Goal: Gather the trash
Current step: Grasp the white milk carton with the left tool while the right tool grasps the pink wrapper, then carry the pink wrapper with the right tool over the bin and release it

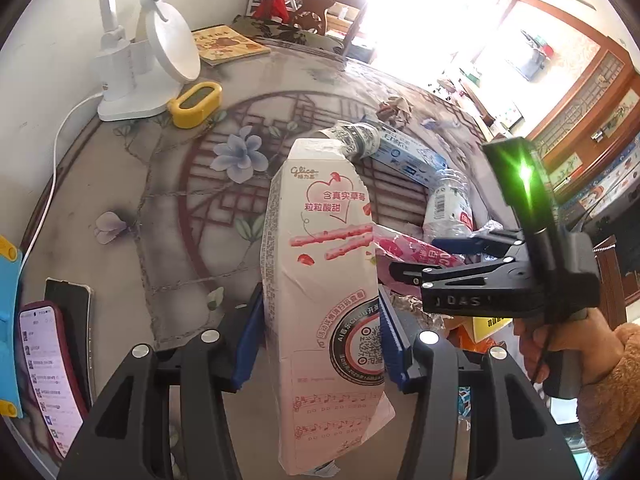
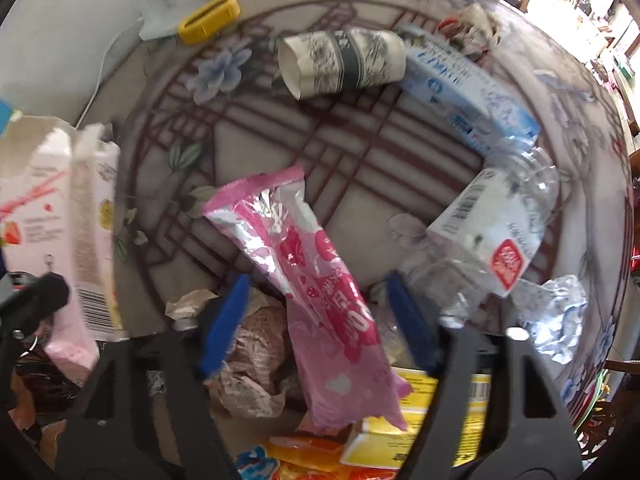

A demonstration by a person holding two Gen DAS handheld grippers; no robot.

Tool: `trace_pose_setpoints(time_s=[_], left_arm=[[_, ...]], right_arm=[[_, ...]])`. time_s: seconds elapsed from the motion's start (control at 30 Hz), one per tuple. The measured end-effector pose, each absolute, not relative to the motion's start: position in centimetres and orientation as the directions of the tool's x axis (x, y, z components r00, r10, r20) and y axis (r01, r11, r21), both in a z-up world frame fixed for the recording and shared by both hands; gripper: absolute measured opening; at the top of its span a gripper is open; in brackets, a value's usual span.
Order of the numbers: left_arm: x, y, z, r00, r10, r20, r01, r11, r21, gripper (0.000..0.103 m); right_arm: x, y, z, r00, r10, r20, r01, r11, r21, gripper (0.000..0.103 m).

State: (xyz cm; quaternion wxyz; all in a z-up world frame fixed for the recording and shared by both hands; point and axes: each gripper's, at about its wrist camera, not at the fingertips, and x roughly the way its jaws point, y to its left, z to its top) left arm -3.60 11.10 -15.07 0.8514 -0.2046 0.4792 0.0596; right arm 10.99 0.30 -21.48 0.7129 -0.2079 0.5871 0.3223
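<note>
My left gripper [image 1: 320, 336] is shut on a pink and white Glico snack box [image 1: 320, 280] and holds it upright above the table; the box also shows at the left of the right wrist view [image 2: 56, 216]. My right gripper [image 2: 320, 320] is open, and a pink foil wrapper [image 2: 320, 276] lies loose between its blue pads [image 2: 224, 320], over the trash below. The right gripper also shows in the left wrist view [image 1: 412, 260], by the wrapper [image 1: 408, 252]. A patterned paper cup [image 2: 344, 62], a blue carton [image 2: 468, 88], a crushed clear bottle [image 2: 496, 232] and crumpled foil [image 2: 560, 312] lie on the table.
A container of trash sits below the right gripper, with crumpled paper [image 2: 256, 364] and yellow boxes [image 2: 400, 432]. A white desk lamp [image 1: 140, 60], a yellow clock [image 1: 196, 104], a book [image 1: 228, 44] and two phones [image 1: 52, 368] stand on the floral tablecloth [image 1: 160, 216].
</note>
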Motion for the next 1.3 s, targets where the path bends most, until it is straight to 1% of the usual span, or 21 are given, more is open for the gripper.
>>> trace_pose_setpoints(time_s=[0.03, 0.1, 0.13, 0.17, 0.4, 0.63, 0.8, 1.0, 1.3], left_arm=[[-3.7, 11.2, -15.0, 0.534, -0.093, -0.84, -0.303, 0.907, -0.293, 0.049], [-3.7, 11.2, -14.9, 0.537, -0.093, -0.839, -0.306, 0.905, -0.296, 0.049], [-3.6, 11.1, -14.7, 0.54, -0.093, -0.837, -0.305, 0.905, -0.297, 0.049], [-3.6, 11.0, -14.5, 0.543, -0.093, -0.834, -0.302, 0.906, -0.298, 0.049], [-2.4, 8.8, -12.5, 0.577, -0.12, -0.808, -0.238, 0.922, -0.307, 0.049], [-0.1, 4.1, -9.8, 0.612, -0.194, -0.767, -0.106, 0.94, -0.323, 0.049], [1.7, -0.6, -7.9, 0.625, -0.252, -0.739, -0.007, 0.945, -0.328, 0.049], [3.2, -6.3, -6.8, 0.615, -0.303, -0.728, 0.085, 0.943, -0.321, 0.049], [4.6, -13.4, -6.0, 0.592, -0.33, -0.735, 0.149, 0.941, -0.302, 0.049]], right_arm=[[10.9, 0.3, -21.6, 0.097, 0.221, -0.97, -0.7, 0.708, 0.091, 0.04], [10.7, -0.2, -21.0, 0.112, 0.244, -0.963, -0.689, 0.717, 0.102, 0.025], [10.5, -0.6, -20.6, 0.122, 0.26, -0.958, -0.682, 0.723, 0.109, 0.02], [10.3, -1.1, -20.0, 0.132, 0.281, -0.951, -0.671, 0.731, 0.123, 0.01], [8.5, -7.5, -14.1, 0.257, 0.418, -0.871, -0.568, 0.795, 0.214, 0.009], [6.9, -14.5, -10.1, 0.38, 0.474, -0.794, -0.425, 0.852, 0.305, 0.009], [6.1, -20.6, -8.3, 0.472, 0.458, -0.753, -0.315, 0.886, 0.342, 0.009], [6.0, -26.9, -7.3, 0.547, 0.419, -0.725, -0.22, 0.907, 0.359, 0.009], [5.9, -34.3, -7.3, 0.596, 0.376, -0.71, -0.128, 0.917, 0.378, 0.009]])
